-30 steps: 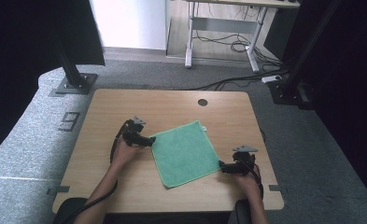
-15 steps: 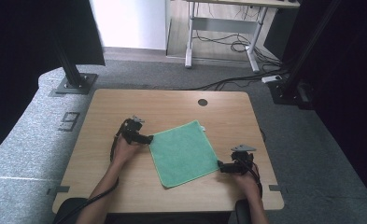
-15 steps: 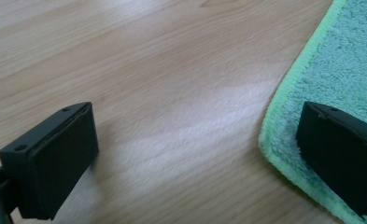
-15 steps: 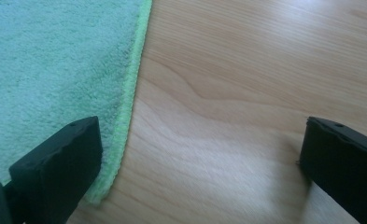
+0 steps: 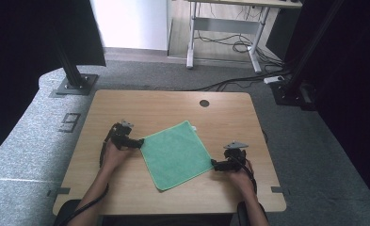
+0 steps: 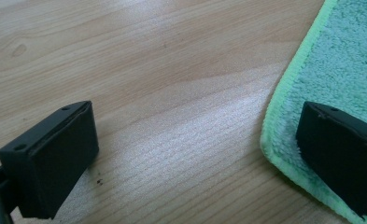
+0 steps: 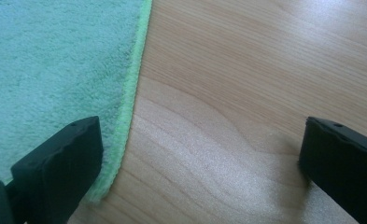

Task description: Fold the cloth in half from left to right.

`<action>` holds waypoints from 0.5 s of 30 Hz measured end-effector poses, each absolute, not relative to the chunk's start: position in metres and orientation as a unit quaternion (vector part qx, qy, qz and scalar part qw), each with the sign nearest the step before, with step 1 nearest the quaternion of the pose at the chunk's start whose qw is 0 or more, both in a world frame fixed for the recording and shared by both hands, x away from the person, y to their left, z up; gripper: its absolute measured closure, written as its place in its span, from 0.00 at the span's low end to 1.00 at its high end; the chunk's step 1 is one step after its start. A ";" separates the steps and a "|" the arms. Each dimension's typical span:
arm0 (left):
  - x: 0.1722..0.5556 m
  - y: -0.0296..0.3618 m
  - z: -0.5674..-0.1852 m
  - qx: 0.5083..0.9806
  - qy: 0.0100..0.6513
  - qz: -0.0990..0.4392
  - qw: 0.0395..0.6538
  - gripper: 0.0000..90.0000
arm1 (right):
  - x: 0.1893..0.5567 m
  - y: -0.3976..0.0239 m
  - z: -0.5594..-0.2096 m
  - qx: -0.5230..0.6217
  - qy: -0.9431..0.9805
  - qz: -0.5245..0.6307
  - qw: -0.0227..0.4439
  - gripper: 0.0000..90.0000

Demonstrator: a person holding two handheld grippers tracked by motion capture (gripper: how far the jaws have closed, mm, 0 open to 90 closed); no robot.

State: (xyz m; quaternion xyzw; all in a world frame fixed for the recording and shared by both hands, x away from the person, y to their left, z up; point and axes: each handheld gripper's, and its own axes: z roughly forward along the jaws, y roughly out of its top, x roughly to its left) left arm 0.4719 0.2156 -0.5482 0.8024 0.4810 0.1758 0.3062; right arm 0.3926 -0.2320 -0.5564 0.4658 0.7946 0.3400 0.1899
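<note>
Two hand-held grippers sit at opposite corners of a green cloth (image 5: 175, 154), which lies flat and turned like a diamond near the middle of the table (image 5: 164, 106), a little toward the person's edge. Compared with a second ago, both grippers have closed in on the cloth: the left gripper (image 5: 136, 142) has slid to the cloth's left corner, and the right gripper (image 5: 214, 164) has moved inward to touch the corner nearest the table's right edge.

In the left gripper view, the fingers (image 6: 50, 163) stand wide apart, one over bare wood and the other over the cloth's rounded, bright-green hemmed corner (image 6: 284, 140). In the right gripper view, the fingers (image 7: 59, 168) are likewise spread wide, one resting above the cloth's hem (image 7: 130, 93) and the other over bare wood. Neither pair grips anything yet.

This suggests that each gripper is lined up to pinch a corner, probably the start of lifting or folding the cloth; the cloth itself looks unmoved, with no fold begun.

As for writing, a pale figure resembling a "9" (image 5: 70, 122) is marked on the grey floor beside the table's left edge. A small white tag (image 5: 193, 128) sticks out at the cloth's far corner, too small to read. No brand is legible anywhere.
</note>
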 end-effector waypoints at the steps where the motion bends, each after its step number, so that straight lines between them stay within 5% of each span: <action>1: 0.472 0.216 -0.548 0.802 0.481 0.176 0.306 0.00 | 0.393 -0.232 -0.556 0.467 0.795 0.339 0.190 0.00; 15: 0.472 0.215 -0.548 0.802 0.482 0.176 0.306 0.00 | 0.382 -0.210 -0.537 0.424 0.819 0.347 0.172 0.00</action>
